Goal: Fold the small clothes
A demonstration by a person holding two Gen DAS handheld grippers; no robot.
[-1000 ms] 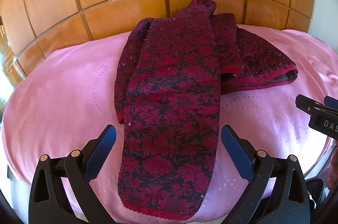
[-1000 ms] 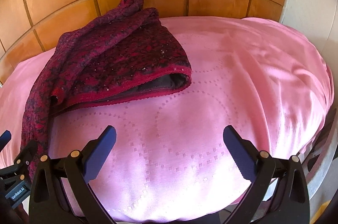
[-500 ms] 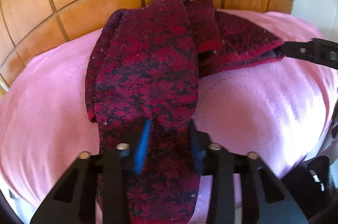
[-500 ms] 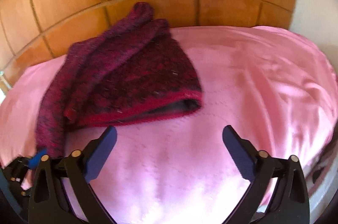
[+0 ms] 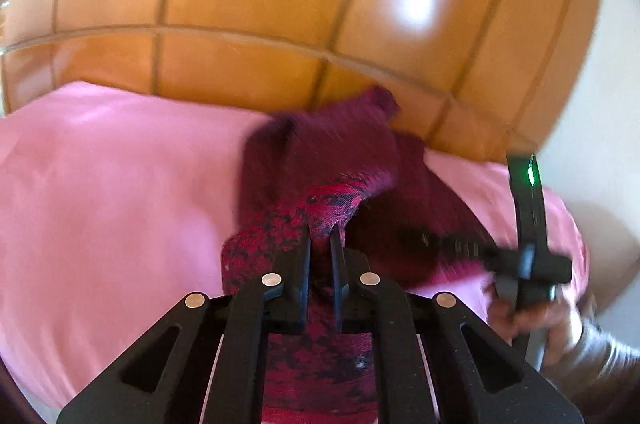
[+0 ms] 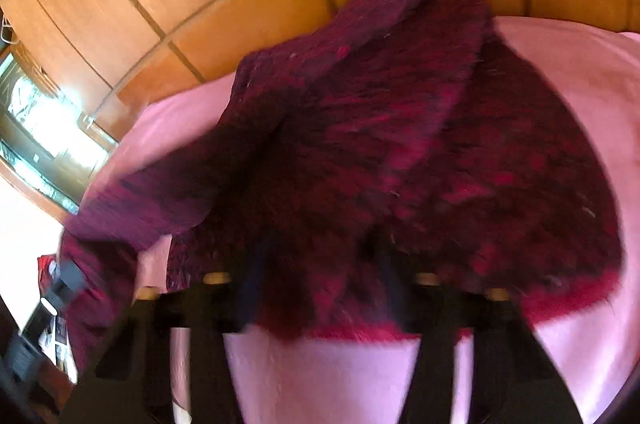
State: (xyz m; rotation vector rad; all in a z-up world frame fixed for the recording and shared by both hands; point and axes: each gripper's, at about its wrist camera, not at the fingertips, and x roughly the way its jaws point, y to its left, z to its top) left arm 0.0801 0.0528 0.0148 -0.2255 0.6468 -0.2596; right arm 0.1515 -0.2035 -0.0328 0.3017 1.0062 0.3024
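A dark red floral garment [image 5: 320, 160] lies on a pink bed cover [image 5: 100, 184]. My left gripper [image 5: 320, 238] is shut on its long near strip, and the pinched fabric rises in a fold above the fingertips. In the left wrist view my right gripper [image 5: 432, 238] reaches in from the right, held by a hand [image 5: 536, 316]. In the blurred right wrist view the garment [image 6: 400, 128] fills the middle. My right gripper [image 6: 320, 260] has its jaws closing around the red hem edge, with fabric between the still-parted fingers [image 6: 386, 264].
A glossy wooden panelled headboard [image 5: 280, 4] stands right behind the bed. A white wall [image 5: 600, 96] is at the right. The pink cover [image 6: 580, 72] stretches out on both sides of the garment. A bright window or mirror [image 6: 36, 128] shows at far left.
My left gripper shut on the long strip and lifted it. My right gripper swung left from bare pink cover onto the garment's hem, and its jaws narrowed around it.
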